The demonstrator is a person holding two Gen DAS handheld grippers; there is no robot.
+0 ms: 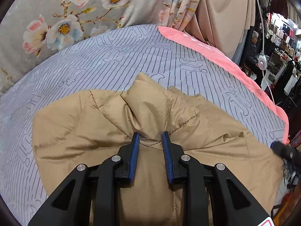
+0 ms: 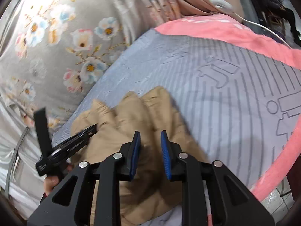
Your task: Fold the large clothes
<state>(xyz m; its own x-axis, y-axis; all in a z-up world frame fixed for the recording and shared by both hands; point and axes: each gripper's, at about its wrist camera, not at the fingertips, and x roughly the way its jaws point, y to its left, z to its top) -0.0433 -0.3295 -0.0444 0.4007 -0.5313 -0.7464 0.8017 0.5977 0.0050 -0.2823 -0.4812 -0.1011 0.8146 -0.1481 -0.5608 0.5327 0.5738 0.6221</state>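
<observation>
Left wrist view: nearest to the lens, the left tool (image 1: pixel 150 134) is seen with its fingers spread, and a raised ridge of the tan padded jacket (image 1: pixel 146 124) stands between the tips; it cannot be told whether the pads touch the cloth, but nothing is pinched. The jacket is laid as a compact, puffy bundle on the striped bed cover (image 1: pixel 105 60), and its far edge is bunched towards 12 o'clock. At 3 o'clock a black part of the right tool (image 1: pixel 286 151) is seen at the jacket's edge. Further away, a pink border (image 1: pixel 216 52) and a floral curtain (image 1: pixel 62 18) are seen.

In the right wrist view, which is blurred, the right tool (image 2: pixel 150 133) is also spread above the jacket (image 2: pixel 131 116), and the left tool (image 2: pixel 84 131) is seen at 9 o'clock.

The folding is judged to be well advanced; probably a last fold or some flattening is left.
</observation>
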